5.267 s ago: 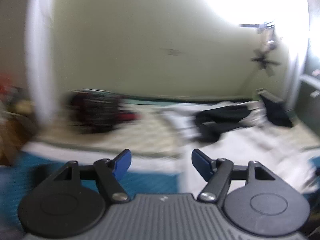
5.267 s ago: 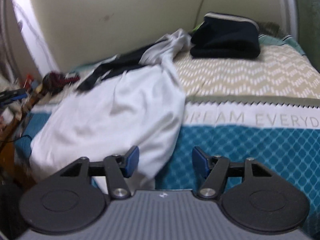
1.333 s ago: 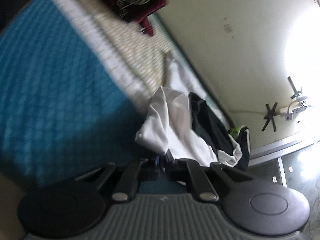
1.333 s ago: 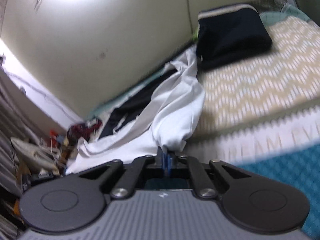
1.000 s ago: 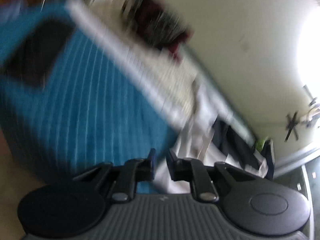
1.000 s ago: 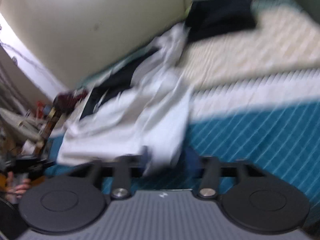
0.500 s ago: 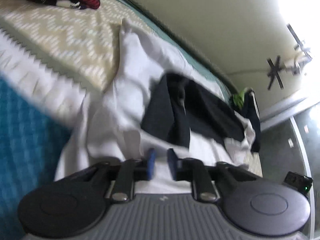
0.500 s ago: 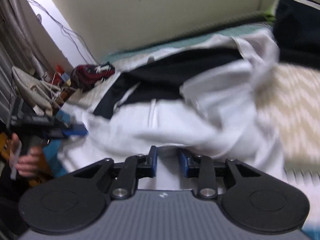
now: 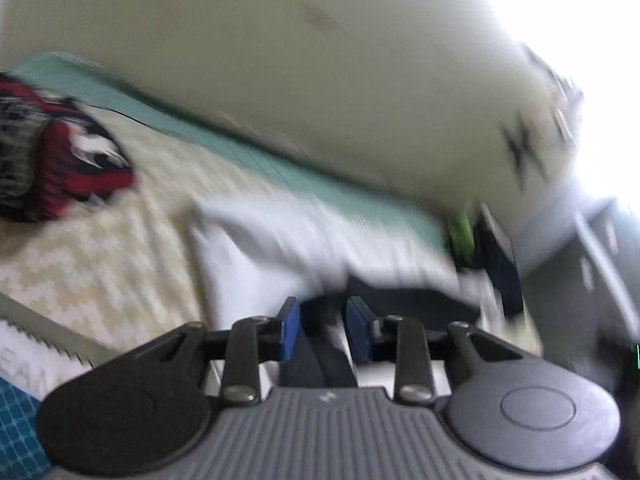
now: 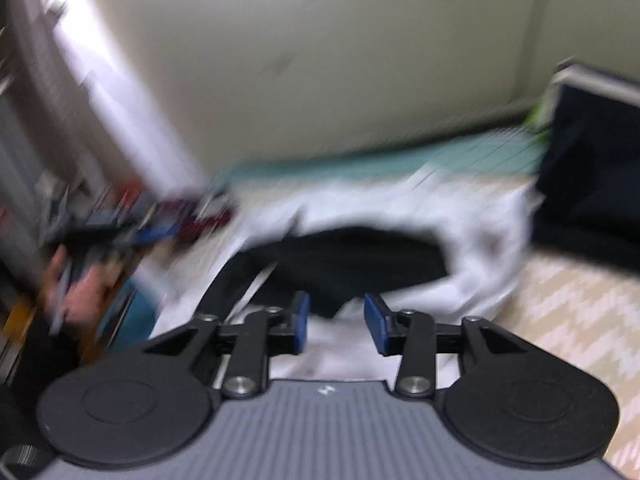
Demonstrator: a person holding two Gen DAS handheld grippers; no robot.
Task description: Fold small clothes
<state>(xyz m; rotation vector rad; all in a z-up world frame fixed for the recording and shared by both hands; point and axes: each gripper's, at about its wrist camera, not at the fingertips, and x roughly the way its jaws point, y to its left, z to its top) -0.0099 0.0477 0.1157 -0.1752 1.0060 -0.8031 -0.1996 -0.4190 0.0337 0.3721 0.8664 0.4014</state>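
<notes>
Grippers just let go; left gripper (image 9: 322,327) jaws opened partway, black fabric showing in the gap but pads not pressing it; right gripper (image 10: 336,326) wider apart than half a second ago, empty. White garment (image 10: 472,248) now heaped on the bed (image 10: 580,312) with the black garment (image 10: 352,256) on top, not dangling off the edge as before; both views blurred. Judgement: laid down for spreading, no fold made yet.

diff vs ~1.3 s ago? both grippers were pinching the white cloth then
Both let go: left gripper and right gripper have just been opening, nothing pressed between them. The white garment now lies spread on the bed, with dark cloth on it. Dark folded pile unmoved.
</notes>
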